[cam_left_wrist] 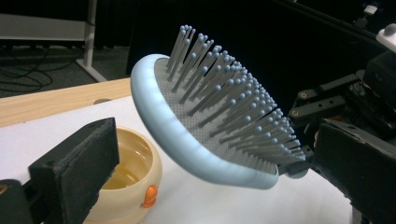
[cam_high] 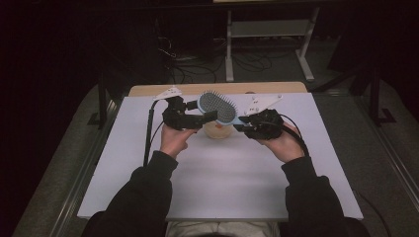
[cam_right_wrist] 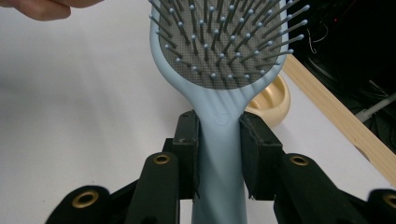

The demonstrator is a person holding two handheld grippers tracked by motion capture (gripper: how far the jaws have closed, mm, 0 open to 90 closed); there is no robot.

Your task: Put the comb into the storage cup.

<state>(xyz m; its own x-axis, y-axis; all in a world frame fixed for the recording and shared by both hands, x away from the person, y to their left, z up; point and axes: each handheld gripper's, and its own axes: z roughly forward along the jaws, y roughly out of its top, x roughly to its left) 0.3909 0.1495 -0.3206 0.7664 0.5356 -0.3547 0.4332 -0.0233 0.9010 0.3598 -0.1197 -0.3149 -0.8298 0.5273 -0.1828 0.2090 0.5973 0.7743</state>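
The right hand-held gripper pinches the pale blue hairbrush by its handle, one black jaw pressed flat on either side just below the neck where the handle widens into the head. From that grip the brush reaches away over the bench, its grey pad of ball-tipped bristles turned upward and tilted, held clear of the white surface.

The left hand-held gripper faces the brush head from the opposite end with its jaws spread wide; the rounded rim of the head lies between them, and neither pad touches it.

Just beneath the brush head, below and between the two hand-held grippers, a small cream bowl with an orange tab on its side stands on the bench. Beyond it, a strip of bare wood shows along the far edge.
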